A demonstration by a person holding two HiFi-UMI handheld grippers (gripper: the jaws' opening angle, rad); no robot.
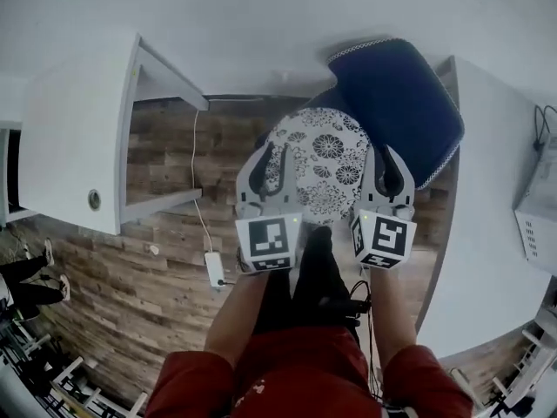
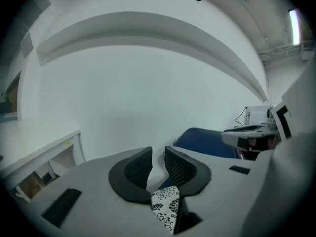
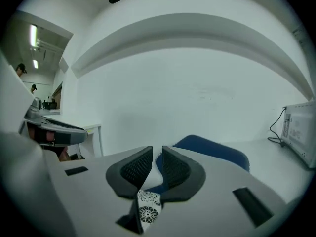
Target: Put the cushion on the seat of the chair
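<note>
**Cushion held by both grippers over the chair seat**

The round floral cushion (image 1: 320,162) hung between the two grippers, right in front of the chair's (image 1: 402,103) blue backrest. The left gripper (image 1: 265,171) had its jaws pinched nearly together on the cushion's left rim. The right gripper (image 1: 390,172) was clamped the same way on the right rim, with patterned fabric showing between the pads in each gripper view. Neither hand was nearer; they sat level, opposite each other across the disc.

The cushion was round, so it had no real long axis. Its face lay roughly flat and upward, and the far rim pointed at the backrest. The seat was almost wholly hidden beneath it, with only a dark sliver showing past the far rim. I could not tell from the head view whether the cushion already touched the seat or hovered over it. It was lined up over the seat either way.

Room to move:
- The backrest closed off the far right side.
- A white desk (image 1: 78,129) stood well off to the left.
- Another desk (image 1: 487,190) ran along just beside the chair's right, so the right gripper had less sideways room.
- The near side, toward the person, was open above the wood floor (image 1: 165,259).

My guess is that the job was close to done if the cushion was down and centred.
</note>
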